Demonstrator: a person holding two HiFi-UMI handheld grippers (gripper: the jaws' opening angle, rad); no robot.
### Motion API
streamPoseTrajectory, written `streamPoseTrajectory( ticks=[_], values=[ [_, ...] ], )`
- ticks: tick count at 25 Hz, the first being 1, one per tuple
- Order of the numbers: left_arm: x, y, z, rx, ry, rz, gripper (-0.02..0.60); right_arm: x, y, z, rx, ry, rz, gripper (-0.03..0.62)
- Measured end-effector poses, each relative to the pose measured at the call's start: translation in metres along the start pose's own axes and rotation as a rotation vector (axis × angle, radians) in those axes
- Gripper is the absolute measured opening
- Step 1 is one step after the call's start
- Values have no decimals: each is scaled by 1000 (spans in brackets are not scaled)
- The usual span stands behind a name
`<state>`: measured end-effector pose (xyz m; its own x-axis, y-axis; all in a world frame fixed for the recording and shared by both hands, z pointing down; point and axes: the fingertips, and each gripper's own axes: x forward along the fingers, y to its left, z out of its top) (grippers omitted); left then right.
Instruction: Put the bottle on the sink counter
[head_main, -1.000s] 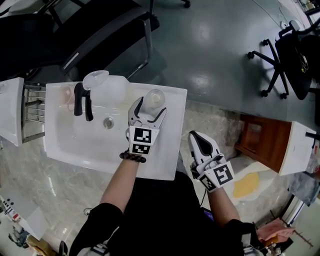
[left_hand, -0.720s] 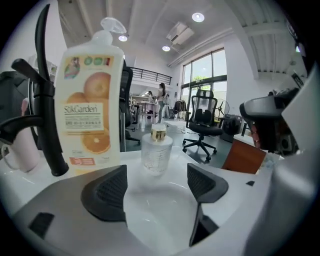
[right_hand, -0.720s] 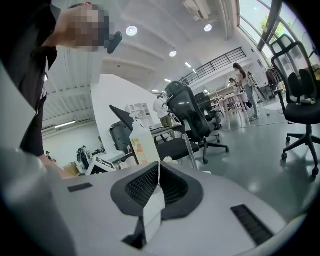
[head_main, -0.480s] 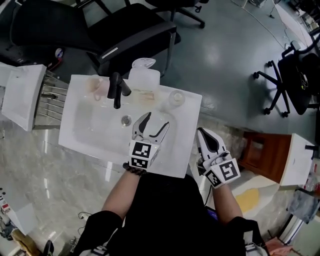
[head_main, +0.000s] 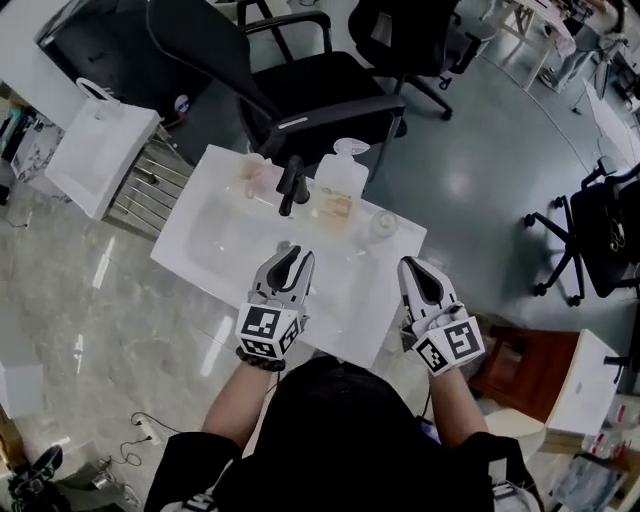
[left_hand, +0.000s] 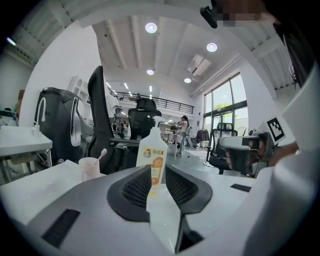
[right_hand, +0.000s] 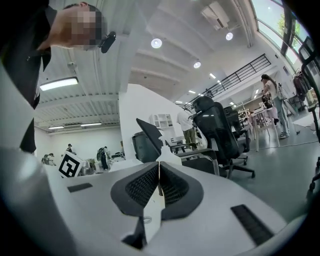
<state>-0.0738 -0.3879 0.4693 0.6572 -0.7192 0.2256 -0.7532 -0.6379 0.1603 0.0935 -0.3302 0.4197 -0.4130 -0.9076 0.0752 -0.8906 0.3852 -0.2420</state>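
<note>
A small clear bottle (head_main: 382, 225) stands upright on the back right of the white sink counter (head_main: 390, 275), with nothing holding it. My left gripper (head_main: 292, 256) hovers over the sink's near side, well short of the bottle. Its jaws are closing to a narrow gap with nothing between them. In the left gripper view that gripper (left_hand: 158, 172) points at a pump soap bottle (left_hand: 151, 155). My right gripper (head_main: 420, 272) is shut and empty over the counter's near right corner. Through the right gripper (right_hand: 159, 172) only the pump bottle's top shows.
A black faucet (head_main: 292, 185), the pump soap bottle (head_main: 342, 175) and a cup with a toothbrush (head_main: 250, 176) line the sink's back edge. A black office chair (head_main: 320, 95) stands just behind the sink and a white cabinet (head_main: 100, 155) to its left.
My left gripper has let go of the clear bottle, drawn back toward the near edge and narrowed its jaws. The bottle stays on the counter. The head view has tilted outward.
</note>
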Motion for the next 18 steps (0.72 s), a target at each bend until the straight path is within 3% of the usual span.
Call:
streamPoseTrajectory(
  ticks=[11, 18],
  values=[
    [-67, -15, 42, 47, -132, 152, 61, -9, 21, 17, -51, -43, 141, 31],
    [-95, -19, 55, 73, -166, 213, 63, -6, 26, 22, -83, -50, 192, 29]
  ],
)
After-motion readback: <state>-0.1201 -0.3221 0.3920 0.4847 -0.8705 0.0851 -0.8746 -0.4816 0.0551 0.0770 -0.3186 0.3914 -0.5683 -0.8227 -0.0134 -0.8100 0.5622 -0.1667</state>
